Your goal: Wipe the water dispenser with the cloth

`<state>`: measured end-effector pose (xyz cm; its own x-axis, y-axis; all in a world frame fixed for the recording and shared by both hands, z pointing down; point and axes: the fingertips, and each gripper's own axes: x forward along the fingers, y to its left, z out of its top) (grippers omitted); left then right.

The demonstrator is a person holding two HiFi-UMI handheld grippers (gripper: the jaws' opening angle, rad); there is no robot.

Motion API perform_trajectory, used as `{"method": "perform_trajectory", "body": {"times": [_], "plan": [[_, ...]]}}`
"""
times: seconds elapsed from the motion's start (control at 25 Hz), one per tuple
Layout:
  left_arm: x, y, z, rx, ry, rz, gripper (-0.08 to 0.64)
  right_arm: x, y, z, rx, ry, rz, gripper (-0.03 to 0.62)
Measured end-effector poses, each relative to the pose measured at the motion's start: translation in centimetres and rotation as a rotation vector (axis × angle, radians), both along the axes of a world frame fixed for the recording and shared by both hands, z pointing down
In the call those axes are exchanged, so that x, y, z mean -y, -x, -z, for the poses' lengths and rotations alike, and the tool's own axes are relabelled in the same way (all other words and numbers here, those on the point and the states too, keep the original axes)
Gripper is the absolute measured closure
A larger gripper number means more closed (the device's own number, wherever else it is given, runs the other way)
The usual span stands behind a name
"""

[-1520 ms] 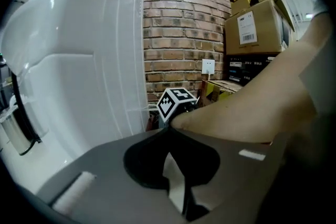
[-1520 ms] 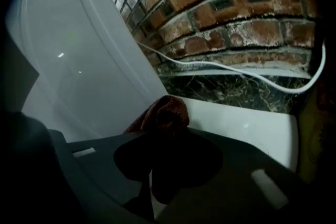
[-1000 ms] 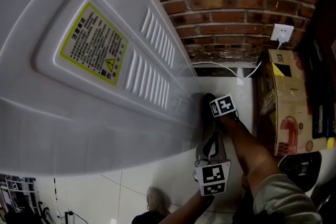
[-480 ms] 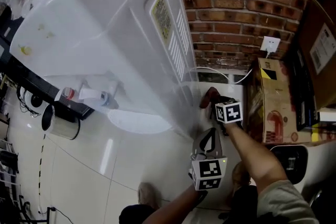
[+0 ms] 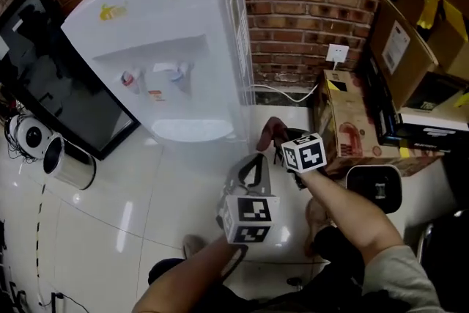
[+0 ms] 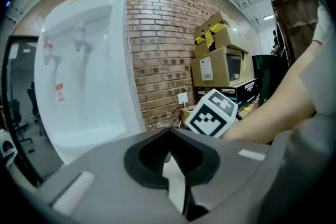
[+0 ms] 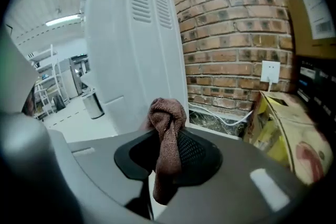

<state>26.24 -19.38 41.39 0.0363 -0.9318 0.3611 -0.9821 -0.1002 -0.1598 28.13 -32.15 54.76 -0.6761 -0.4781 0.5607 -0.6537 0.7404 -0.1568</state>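
The lower end of the cloth (image 7: 167, 113) ran out of sight between the jaws of the right gripper (image 7: 168, 136), which were clamped on it. Its bunched brown top stuck up near the vented side of the water dispenser (image 5: 183, 48); whether it touched could not be told. The left gripper (image 6: 169, 138) had its jaws closed together on nothing, facing the dispenser's front with the taps. The yellow label high on the dispenser's vented side and the small stickers by its taps were too small to read. Right of the dispenser, the print on the cardboard boxes (image 5: 352, 132) by the brick wall (image 5: 300, 4) was illegible
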Motion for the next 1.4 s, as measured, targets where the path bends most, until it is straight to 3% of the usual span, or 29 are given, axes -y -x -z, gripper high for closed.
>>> {"method": "perform_trajectory", "body": {"times": [0.08, 0.24, 0.32, 0.48, 0.64, 0.92, 1.08, 1.24, 1.4], "plan": [[-1.2, 0.9, 2.1, -0.018, -0.037, 0.015, 0.56, -1.9, -1.7, 0.0, -0.002, 0.001, -0.048, 0.505], [-2.9, 0.6, 2.3, -0.164, -0.065, 0.052, 0.56, -5.8, -5.3, -2.6, -0.029, 0.037, -0.131, 0.503], [-2.7, -0.5, 1.8, -0.196, -0.071, 0.039, 0.56, -7.2, -6.5, -4.8, -0.053, 0.06, -0.147, 0.503], [-3.4, -1.4, -1.4, -0.179, -0.01, 0.015, 0.56, -8.8, -7.7, -10.9, -0.099, 0.155, -0.178, 0.503], [-4.5, -0.1, -4.1, -0.189, 0.074, 0.031, 0.56, -9.0, -7.8, -16.9, -0.171, 0.236, -0.183, 0.5], [-4.6, 1.2, -4.0, -0.207, 0.069, 0.041, 0.56, -8.1, -6.9, -25.3, -0.24, 0.377, -0.2, 0.492], [-4.8, 2.0, -4.8, -0.225, 0.102, 0.057, 0.56, -9.1, -6.2, -28.8, -0.231, 0.479, -0.205, 0.423], [-4.0, 2.2, -4.4, -0.236, 0.097, 0.066, 0.56, -9.2, -6.6, -27.9, -0.225, 0.465, -0.194, 0.348], [-3.4, 1.1, -1.7, -0.223, 0.028, 0.035, 0.56, -7.0, -7.9, -20.5, -0.129, 0.33, -0.223, 0.396]]}}
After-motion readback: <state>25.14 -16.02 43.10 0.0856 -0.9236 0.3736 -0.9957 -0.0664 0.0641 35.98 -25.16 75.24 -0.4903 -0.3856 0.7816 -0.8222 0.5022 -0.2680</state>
